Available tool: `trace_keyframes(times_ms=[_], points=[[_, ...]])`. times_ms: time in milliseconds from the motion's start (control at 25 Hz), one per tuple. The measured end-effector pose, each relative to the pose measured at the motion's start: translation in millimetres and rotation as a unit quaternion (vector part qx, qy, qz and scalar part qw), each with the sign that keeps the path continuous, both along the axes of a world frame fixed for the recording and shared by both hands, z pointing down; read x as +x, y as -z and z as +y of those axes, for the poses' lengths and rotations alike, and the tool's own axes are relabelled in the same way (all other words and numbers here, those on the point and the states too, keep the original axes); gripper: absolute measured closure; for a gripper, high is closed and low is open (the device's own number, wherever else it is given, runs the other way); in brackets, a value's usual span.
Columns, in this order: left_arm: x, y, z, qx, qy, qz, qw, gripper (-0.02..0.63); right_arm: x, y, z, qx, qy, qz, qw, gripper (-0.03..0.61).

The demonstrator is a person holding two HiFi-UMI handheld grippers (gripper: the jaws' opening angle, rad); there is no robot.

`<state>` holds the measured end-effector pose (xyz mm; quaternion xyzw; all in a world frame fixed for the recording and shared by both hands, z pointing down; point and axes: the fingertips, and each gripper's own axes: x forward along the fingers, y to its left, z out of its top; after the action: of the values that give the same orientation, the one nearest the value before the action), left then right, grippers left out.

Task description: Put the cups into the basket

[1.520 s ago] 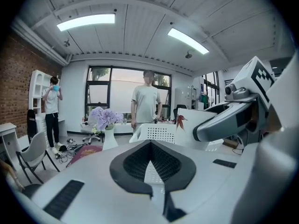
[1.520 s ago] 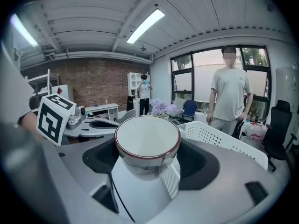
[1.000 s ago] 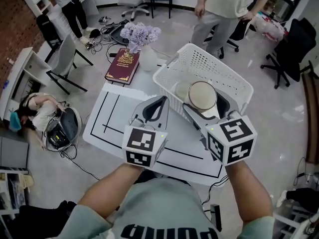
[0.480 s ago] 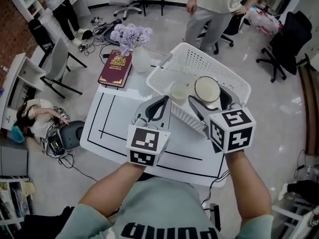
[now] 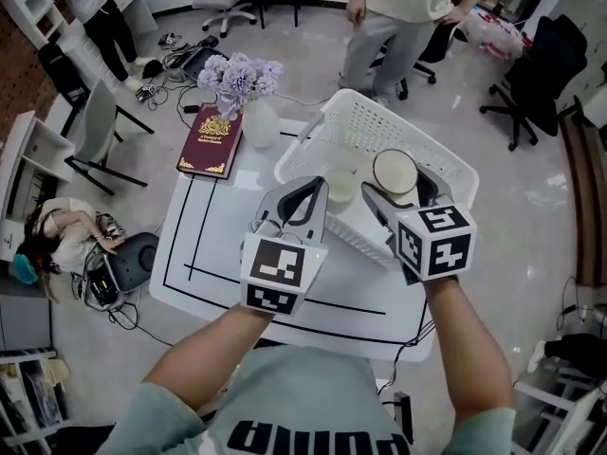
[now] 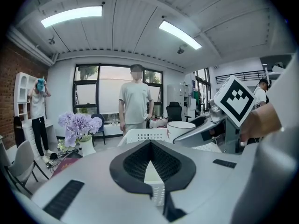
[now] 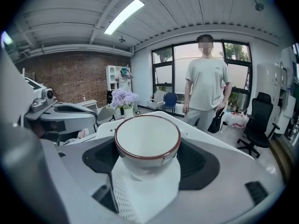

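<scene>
Here, a white cup with a brown rim [image 5: 395, 170] [image 7: 147, 135] is gripped upright by the right tongs [image 5: 396, 180] [image 7: 148, 147], whose jaws are spread round its sides. It is held over the inside of the white perforated basket [image 5: 432, 154] [image 7: 136, 190]; whether its base touches the basket floor cannot be told. A second, paler cup [image 5: 340, 190] is seen lying in the basket, between the two tongs and just beside the tips of the left tongs [image 5: 305, 190] [image 6: 150, 146]. The left tongs are clenched tip to tip, with nothing caught between them, and are held over the near edge of the basket. The basket is set on a white worktop [image 5: 204, 245] marked with black lines, which spreads out below and to the left of the left tongs. Beyond the left tongs, at the far edge of the worktop, a dark red book [image 5: 210, 142] is laid flat, and just right of it a white vase [image 5: 258, 123] with lilac flowers [image 5: 239, 72] is stood. A person in a pale shirt [image 5: 403, 12] [image 7: 205, 90] is seen standing on the floor beyond the basket.
</scene>
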<state>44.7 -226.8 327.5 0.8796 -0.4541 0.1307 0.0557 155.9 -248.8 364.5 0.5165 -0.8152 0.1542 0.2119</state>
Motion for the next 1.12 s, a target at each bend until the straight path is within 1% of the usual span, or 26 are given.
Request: trace_keyframes(times_ms=[360, 720, 1120], points=[[3, 0, -18, -0.005, -0.006, 0.004, 1.0, 0.609, 15, -24, -29, -0.017, -0.013, 0.002, 1.0, 0.202], [3, -4, -22, -0.01, -0.01, 0.009, 0.9999, 0.609, 17, -58, -50, -0.034, -0.002, 0.031, 0.999, 0.202], [3, -5, -27, -0.014, -0.012, 0.022, 0.9996, 0.609, 27, -103, -58, -0.076, -0.019, 0.052, 0.996, 0.202]])
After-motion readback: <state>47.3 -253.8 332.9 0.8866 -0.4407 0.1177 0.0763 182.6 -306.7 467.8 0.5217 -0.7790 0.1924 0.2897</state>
